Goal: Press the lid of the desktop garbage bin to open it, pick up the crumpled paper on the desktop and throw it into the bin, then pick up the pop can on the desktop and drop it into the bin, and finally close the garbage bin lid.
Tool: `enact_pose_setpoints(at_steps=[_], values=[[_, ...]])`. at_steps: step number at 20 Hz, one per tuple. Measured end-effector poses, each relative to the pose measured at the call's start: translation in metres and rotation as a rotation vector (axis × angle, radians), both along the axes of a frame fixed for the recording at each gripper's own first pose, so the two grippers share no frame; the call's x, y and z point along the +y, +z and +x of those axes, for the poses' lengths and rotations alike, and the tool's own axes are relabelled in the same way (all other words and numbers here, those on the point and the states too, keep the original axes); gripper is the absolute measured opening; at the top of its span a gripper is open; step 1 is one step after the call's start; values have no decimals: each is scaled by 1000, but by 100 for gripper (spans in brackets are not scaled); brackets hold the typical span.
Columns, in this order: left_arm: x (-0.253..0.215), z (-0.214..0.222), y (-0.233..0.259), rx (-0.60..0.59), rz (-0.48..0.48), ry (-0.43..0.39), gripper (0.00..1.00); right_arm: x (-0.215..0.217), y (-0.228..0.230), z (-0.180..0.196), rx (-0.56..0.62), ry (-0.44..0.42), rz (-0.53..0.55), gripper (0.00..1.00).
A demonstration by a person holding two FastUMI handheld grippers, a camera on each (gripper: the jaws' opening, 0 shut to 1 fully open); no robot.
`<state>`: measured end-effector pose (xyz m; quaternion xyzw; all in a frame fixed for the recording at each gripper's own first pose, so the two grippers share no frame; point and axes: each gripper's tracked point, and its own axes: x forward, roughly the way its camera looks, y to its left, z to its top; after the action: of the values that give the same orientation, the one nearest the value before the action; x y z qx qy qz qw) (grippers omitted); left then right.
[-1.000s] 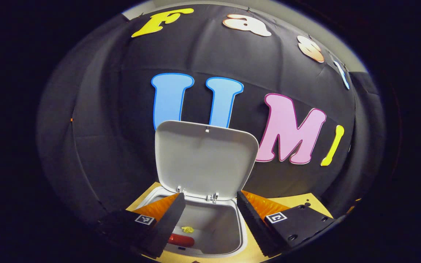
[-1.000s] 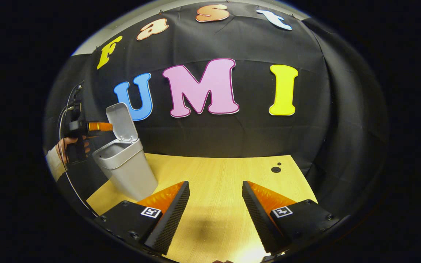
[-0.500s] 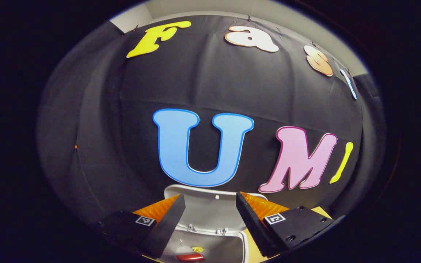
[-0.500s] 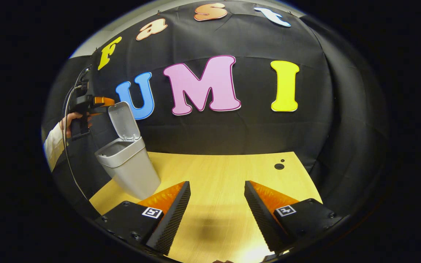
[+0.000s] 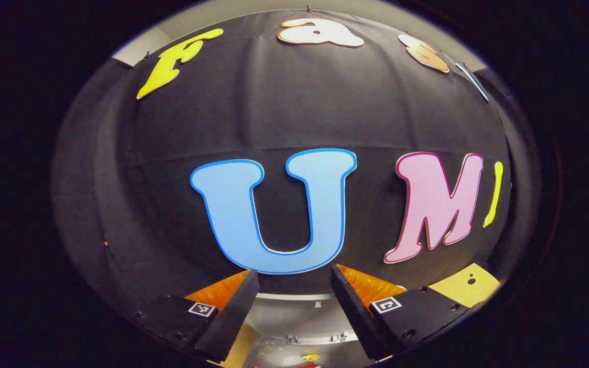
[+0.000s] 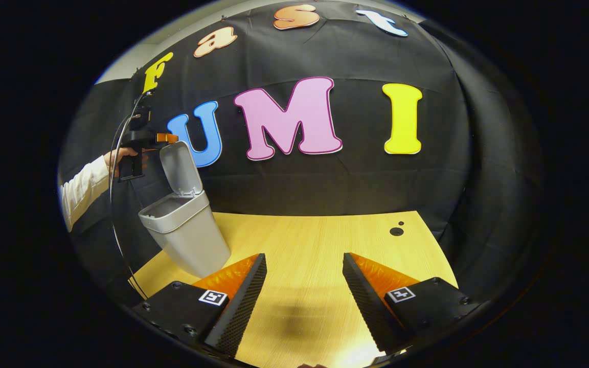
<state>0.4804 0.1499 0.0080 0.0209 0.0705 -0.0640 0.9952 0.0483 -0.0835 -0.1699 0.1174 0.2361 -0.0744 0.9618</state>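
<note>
Bin (image 6: 184,232) stands at the table's (image 6: 320,240) left edge, lid (image 6: 179,167) up, left gripper (image 5: 294,289) wide and empty by the lid top, likely to push it shut; right gripper (image 6: 304,278) wide, idle over table.

— Cut off at the bottom of the left gripper view: bin (image 5: 294,352), with a red sliver of pop can (image 5: 307,365) and a yellow scrap (image 5: 311,357) too small to tell.
— Lid (image 5: 299,317)?
— Flanked and partly covered by the fingers (image 5: 233,317).
— In the right gripper view?
— Far-off left gripper (image 6: 164,138) too small to judge its jaws; inside of the bin (image 6: 187,235) hidden behind its wall; surface (image 6: 304,240) cut off below.
</note>
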Motion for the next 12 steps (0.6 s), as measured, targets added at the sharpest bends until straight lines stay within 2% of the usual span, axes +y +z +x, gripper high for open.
enact_pose_setpoints(at_steps=[6, 12], values=[[3, -31, -11, 82, -5, -13, 95, 1, -2, 0, 2, -1, 10, 97], [7, -78, -26, 82, -29, -31, 96, 8, 0, 3, -2, 20, -5, 97]])
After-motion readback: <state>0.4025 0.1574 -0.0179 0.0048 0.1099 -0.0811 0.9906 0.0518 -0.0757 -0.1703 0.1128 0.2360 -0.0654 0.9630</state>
